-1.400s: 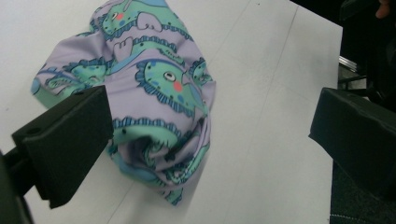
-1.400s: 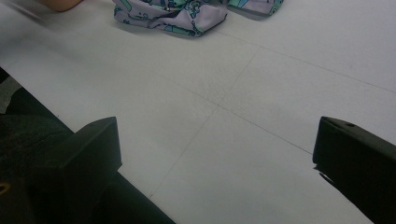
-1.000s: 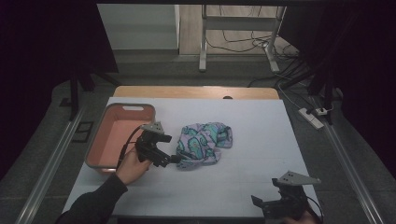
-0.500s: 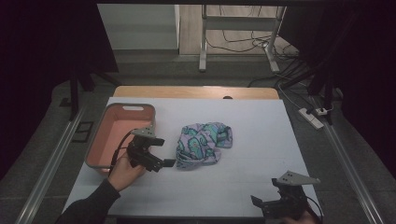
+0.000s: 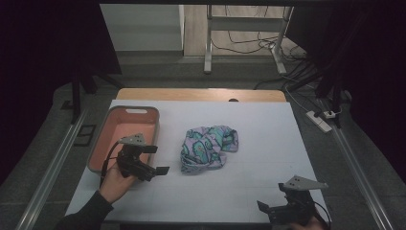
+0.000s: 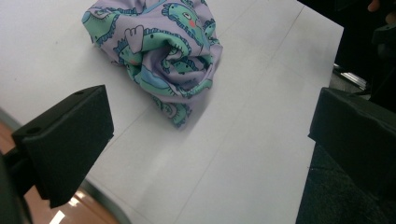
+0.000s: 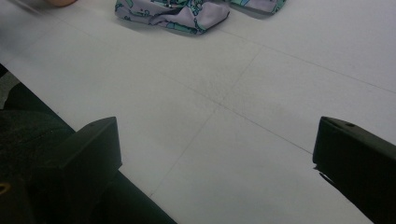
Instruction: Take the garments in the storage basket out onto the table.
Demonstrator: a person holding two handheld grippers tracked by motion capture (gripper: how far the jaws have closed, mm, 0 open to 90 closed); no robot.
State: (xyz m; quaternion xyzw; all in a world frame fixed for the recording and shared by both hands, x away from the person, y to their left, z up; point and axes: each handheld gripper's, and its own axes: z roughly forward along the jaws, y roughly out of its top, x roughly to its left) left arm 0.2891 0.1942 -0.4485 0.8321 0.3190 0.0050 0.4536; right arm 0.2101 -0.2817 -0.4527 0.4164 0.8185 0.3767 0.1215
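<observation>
A crumpled cloth (image 5: pixel 208 146), lilac with teal creature prints, lies bunched near the middle of the white-topped bench (image 5: pixel 249 191); in the left gripper view the cloth (image 6: pixel 163 51) sits ahead of the jaws and apart from them, its folds gathered into a loose knot with one corner trailing toward the camera; in the right gripper view its near edge (image 7: pixel 173 14) shows at the top, well ahead of the jaws across bare white surface marked with faint straight lines. The left gripper (image 5: pixel 155 159) is held in a hand (image 5: pixel 115 182) just beside the near right corner of a salmon-pink tray (image 5: pixel 98 151), which rests on the left part of the bench; its jaws stand wide apart and hold nothing, pointing toward the cloth but stopping short of it, and a grey three-cornered plate tops the gripper. The right gripper (image 5: pixel 269 211) sits low at the near right corner of the bench, well apart from the cloth; its jaws are also spread wide with nothing between them, as its own view confirms, with only bench surface in the gap; it too carries a grey three-cornered plate. A dark sleeve (image 5: pixel 84 215) reaches in from the bottom left behind the hand; beyond the far edge of the bench a strip of wood shows, and past it cables lie on the floor (image 5: pixel 249 45).
</observation>
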